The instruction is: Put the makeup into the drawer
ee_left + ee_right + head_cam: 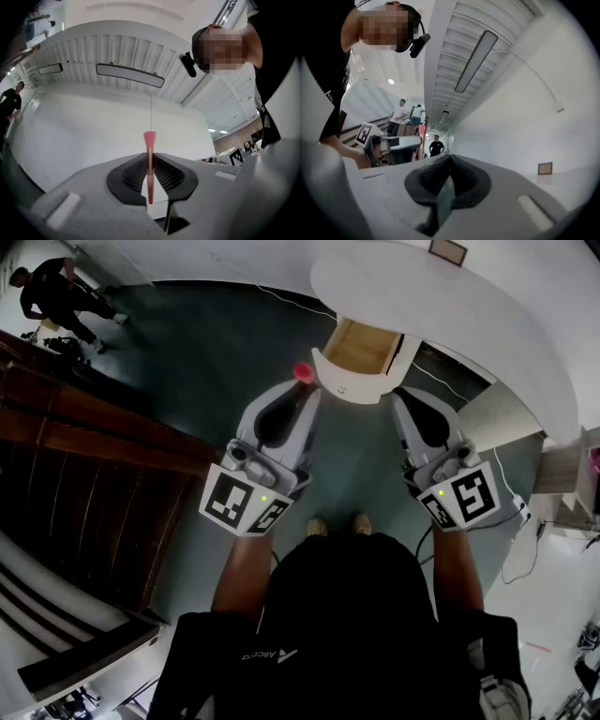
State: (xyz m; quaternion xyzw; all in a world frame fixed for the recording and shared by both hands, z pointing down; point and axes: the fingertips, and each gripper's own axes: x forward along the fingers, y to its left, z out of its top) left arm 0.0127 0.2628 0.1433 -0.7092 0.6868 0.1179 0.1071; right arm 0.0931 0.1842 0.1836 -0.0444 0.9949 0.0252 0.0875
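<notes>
A slim pink makeup stick (149, 165) with a flared top stands upright between the jaws of my left gripper (150, 157), which is shut on it. In the head view that gripper (302, 382) holds the pink tip (304, 372) just left of the open wooden drawer (361, 348) in the white round table (469, 306). My right gripper (398, 395) hangs just right of the drawer front, its jaws shut (449, 159) with nothing between them. The drawer's inside shows bare wood. Both gripper views tilt up at the ceiling.
Dark wooden stairs (84, 474) run along the left. A person (56, 296) crouches at the far upper left on the grey-green floor. Cables and a white power strip (520, 507) lie on the floor to the right. My feet (337, 524) stand below the grippers.
</notes>
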